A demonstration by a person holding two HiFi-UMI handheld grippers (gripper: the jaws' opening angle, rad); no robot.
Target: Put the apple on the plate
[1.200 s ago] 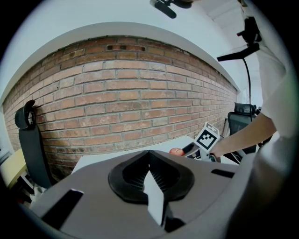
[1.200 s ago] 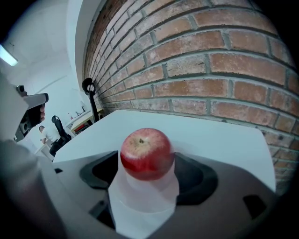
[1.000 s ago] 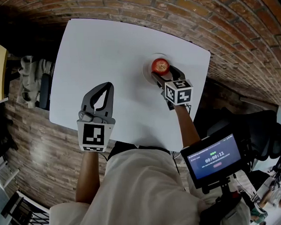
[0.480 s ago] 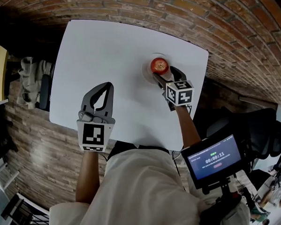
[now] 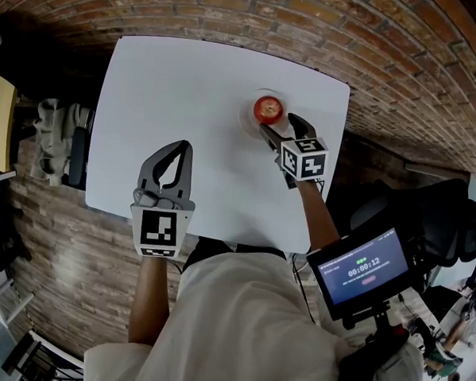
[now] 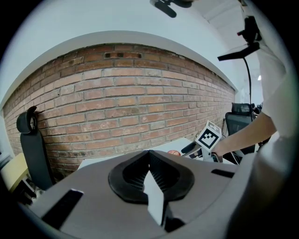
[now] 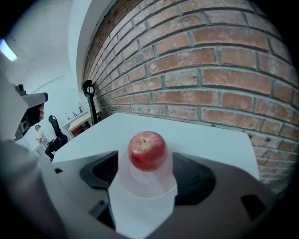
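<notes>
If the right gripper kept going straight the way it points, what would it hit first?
Probably the apple on the plate, just ahead of the right gripper's open jaws; depth is unclear.

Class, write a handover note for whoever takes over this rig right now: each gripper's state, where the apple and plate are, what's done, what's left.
Left gripper: shut, empty, over the near side of the white table.
Right gripper: open, jaws apart, just behind the apple, not gripping it.
The apple sits stem-up on the plate, towards the table's far right.
Done: apple is on the plate.
Left: probably only drawing the right gripper back without nudging the apple.
</notes>
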